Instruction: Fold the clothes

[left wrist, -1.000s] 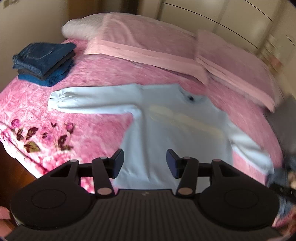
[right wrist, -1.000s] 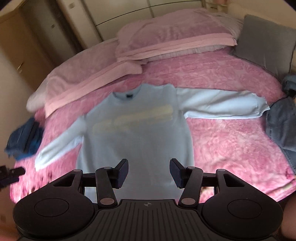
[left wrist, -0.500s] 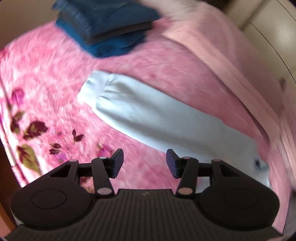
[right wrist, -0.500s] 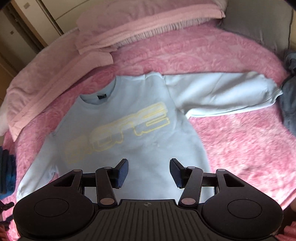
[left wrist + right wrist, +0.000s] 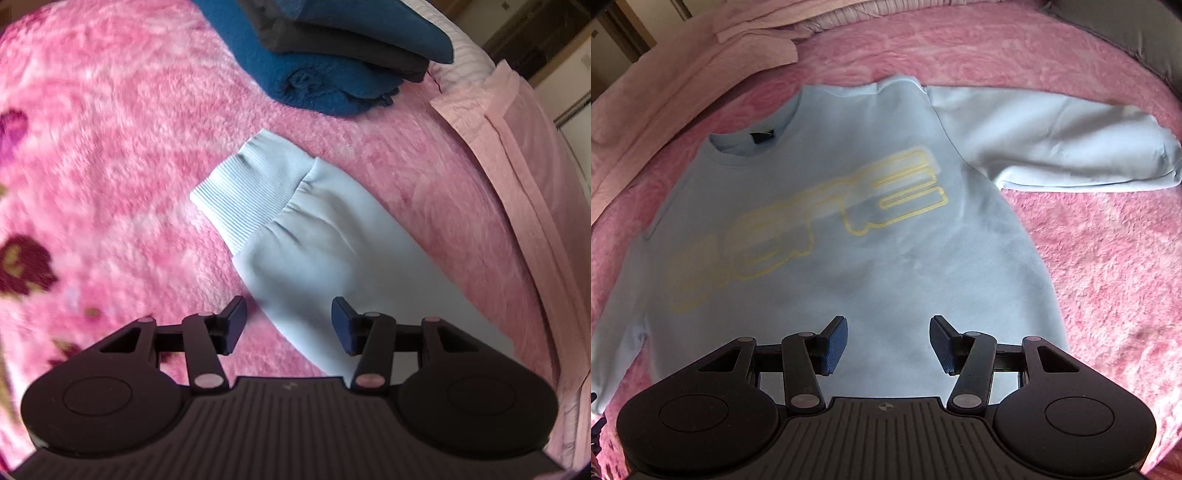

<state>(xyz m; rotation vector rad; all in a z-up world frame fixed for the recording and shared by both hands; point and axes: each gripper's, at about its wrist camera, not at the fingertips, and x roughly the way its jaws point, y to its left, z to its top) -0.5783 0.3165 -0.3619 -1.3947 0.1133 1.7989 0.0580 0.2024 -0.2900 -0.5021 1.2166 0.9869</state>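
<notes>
On pink fleece blanket, across the whole bed: light blue sweatshirt spread flat, front up, yellow outline lettering over the chest, collar toward 11 o'clock in right wrist view, one sleeve out toward 3 o'clock. Nothing folded yet, judging by the lie

Handling, as a judgement:
- thick fleecy knit, soft and floppy, no stiffness, so will drape and drag when lifted by one point
- light enough for a single pinch, not fragile
- plush blanket likely clings, so lift clear rather than slide
- two layers everywhere, so take both or the fold skews

Left sleeve seen from left wrist: runs from 5 o'clock up to 11 o'clock, ends in ribbed cuff. Cuff = best grab point: denser, ribbed, less slip. Second choice: sleeve fabric just behind cuff, at the gathers

Stack of folded dark blue clothes at 12 o'clock, near cuff but apart. Pale pink pillows along 2 o'clock edge

Left gripper: jaws spread, nothing between pads, sleeve edge showing between the fingertips, contact cannot be told
Right gripper: jaws spread, empty, over lower torso toward hem; hem itself hidden behind gripper body

Suggested holds: left at cuff, right at hem or side seam, both layers
</notes>
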